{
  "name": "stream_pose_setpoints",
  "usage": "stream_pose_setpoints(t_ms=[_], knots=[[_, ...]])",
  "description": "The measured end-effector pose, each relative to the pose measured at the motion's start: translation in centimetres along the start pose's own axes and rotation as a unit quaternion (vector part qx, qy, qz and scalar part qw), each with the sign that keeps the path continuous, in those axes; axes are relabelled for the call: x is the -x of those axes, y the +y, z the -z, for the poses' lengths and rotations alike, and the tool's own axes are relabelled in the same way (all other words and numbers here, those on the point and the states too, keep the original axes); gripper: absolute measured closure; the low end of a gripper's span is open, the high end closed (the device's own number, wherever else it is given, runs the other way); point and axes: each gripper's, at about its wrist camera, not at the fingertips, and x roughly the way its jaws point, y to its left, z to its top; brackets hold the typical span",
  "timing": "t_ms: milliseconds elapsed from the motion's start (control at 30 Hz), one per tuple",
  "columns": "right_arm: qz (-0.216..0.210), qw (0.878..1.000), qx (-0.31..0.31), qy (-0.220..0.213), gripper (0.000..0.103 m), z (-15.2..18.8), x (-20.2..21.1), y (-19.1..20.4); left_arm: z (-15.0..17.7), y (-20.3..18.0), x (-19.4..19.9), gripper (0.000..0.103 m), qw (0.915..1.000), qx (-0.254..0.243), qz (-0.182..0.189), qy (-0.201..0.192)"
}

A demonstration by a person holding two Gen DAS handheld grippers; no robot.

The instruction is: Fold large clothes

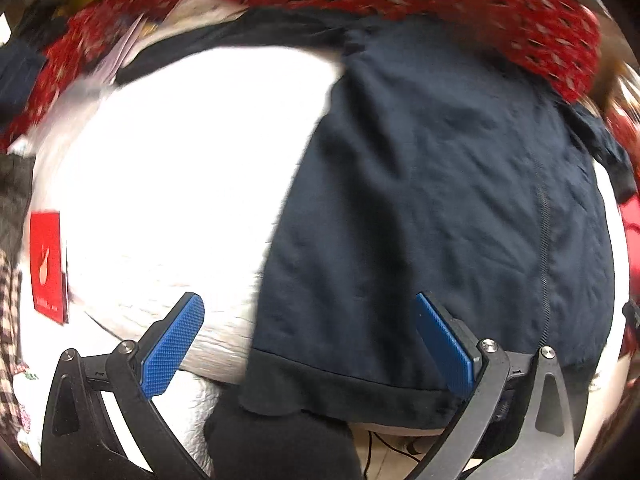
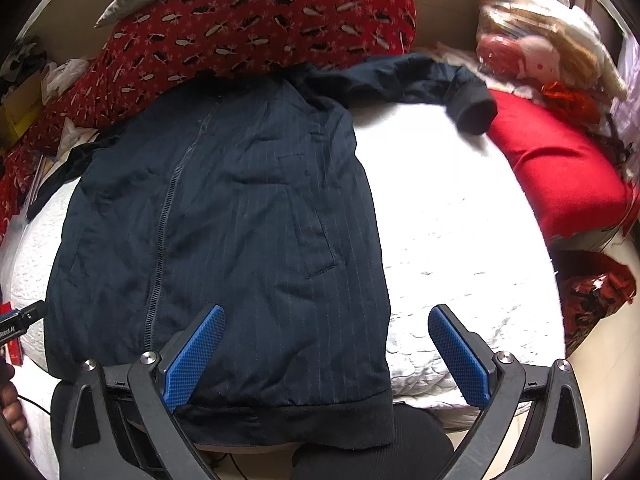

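A dark navy zip-up jacket [image 2: 232, 216] lies flat on a white quilted bed [image 2: 452, 240], front side up, its ribbed hem toward me. One sleeve [image 2: 416, 76] stretches out to the right at the top and ends in a black cuff [image 2: 474, 110]. My right gripper [image 2: 326, 356] hovers open above the hem's right corner, with nothing between its blue pads. In the left wrist view the jacket [image 1: 432, 208] fills the right half. My left gripper [image 1: 308, 344] is open over the hem's left edge and holds nothing.
A red patterned blanket [image 2: 256, 20] is heaped behind the jacket. At the right lies a red cushion [image 2: 560, 168], with a pile of toys and bags [image 2: 532, 44] behind it. A red box [image 1: 46, 264] sits on the bed at the left. A checked cloth [image 1: 8, 320] hangs at the far left.
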Motion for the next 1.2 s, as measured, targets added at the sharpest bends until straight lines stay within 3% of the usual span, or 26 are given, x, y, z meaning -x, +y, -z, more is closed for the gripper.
stream_pose_setpoints(t_ms=[133, 200, 233, 267, 300, 333, 367, 400, 500, 600, 667, 767, 867, 933, 1000, 1067, 1100, 1133, 1200], knots=[[-0.005, 0.998, -0.038, 0.048, 0.004, 0.6, -3.1, -2.4, -0.2, 2.7, -2.4, 0.000, 0.9982, 0.043, 0.007, 0.040], [-0.048, 0.994, -0.044, 0.091, 0.018, 1.3, -5.0, -2.8, 0.1, 3.3, -3.6, 0.001, 0.9965, 0.051, 0.028, 0.060], [-0.072, 0.990, -0.045, 0.110, 0.044, 1.6, -5.7, -2.8, 0.4, 3.3, -4.1, 0.014, 0.9951, 0.053, 0.048, 0.068], [-0.075, 0.989, -0.044, 0.117, 0.063, 1.9, -6.0, -2.7, 0.7, 3.2, -4.4, 0.028, 0.9938, 0.052, 0.064, 0.074], [-0.066, 0.993, -0.037, 0.091, 0.069, 2.0, -5.3, -2.8, 0.9, 2.9, -4.7, 0.054, 0.9919, 0.047, 0.081, 0.086], [-0.078, 0.993, -0.035, 0.075, 0.094, 1.9, -4.7, -2.9, 1.0, 2.7, -4.4, 0.065, 0.9923, 0.043, 0.081, 0.083], [-0.100, 0.992, -0.041, 0.067, 0.101, 1.7, -4.0, -3.3, 1.0, 2.6, -3.8, 0.082, 0.9930, 0.038, 0.080, 0.078], [-0.121, 0.990, -0.054, 0.057, 0.101, 1.4, -2.9, -3.9, 1.0, 2.6, -3.0, 0.093, 0.9910, 0.037, 0.098, 0.083], [-0.189, 0.978, -0.084, 0.000, 0.102, 0.4, 2.1, -6.2, 1.2, 3.9, 0.7, 0.093, 0.9782, 0.075, 0.177, 0.078], [-0.181, 0.980, -0.082, -0.034, 0.103, 0.1, 5.2, -7.9, 1.8, 5.0, 2.7, 0.093, 0.9779, 0.092, 0.176, 0.064], [-0.164, 0.982, -0.092, -0.015, 0.103, 0.6, 4.1, -8.7, 2.6, 5.3, 1.1, 0.092, 0.9739, 0.105, 0.177, 0.095], [-0.131, 0.984, -0.115, 0.045, 0.103, 2.6, -0.4, -9.2, 3.3, 4.7, -0.9, 0.090, 0.9699, 0.115, 0.165, 0.137], [-0.120, 0.980, -0.123, 0.097, 0.101, 3.6, -2.7, -9.0, 3.1, 3.7, 0.8, 0.090, 0.9733, 0.093, 0.162, 0.133], [-0.116, 0.981, -0.126, 0.089, 0.095, 2.8, -1.9, -9.3, 2.3, 3.7, 3.2, 0.090, 0.9767, 0.076, 0.164, 0.116], [-0.123, 0.984, -0.125, 0.045, 0.095, 0.7, 0.1, -9.9, 1.2, 3.1, 6.1, 0.090, 0.9769, 0.063, 0.188, 0.079], [-0.138, 0.984, -0.115, 0.006, 0.087, -1.5, 1.5, -10.0, -0.7, 1.7, 8.7, 0.085, 0.9784, 0.040, 0.199, 0.039], [-0.148, 0.983, -0.109, -0.007, 0.082, -2.6, 1.7, -9.8, -1.9, 0.5, 9.5, 0.076, 0.9781, 0.027, 0.205, 0.020], [-0.154, 0.982, -0.105, -0.017, 0.073, -3.6, 1.8, -9.4, -3.2, -0.9, 10.0, 0.059, 0.9775, 0.014, 0.210, 0.005], [-0.162, 0.982, -0.092, -0.034, 0.070, -4.5, 0.7, -8.1, -5.8, -3.2, 8.9, 0.047, 0.9782, 0.008, 0.207, -0.009]])
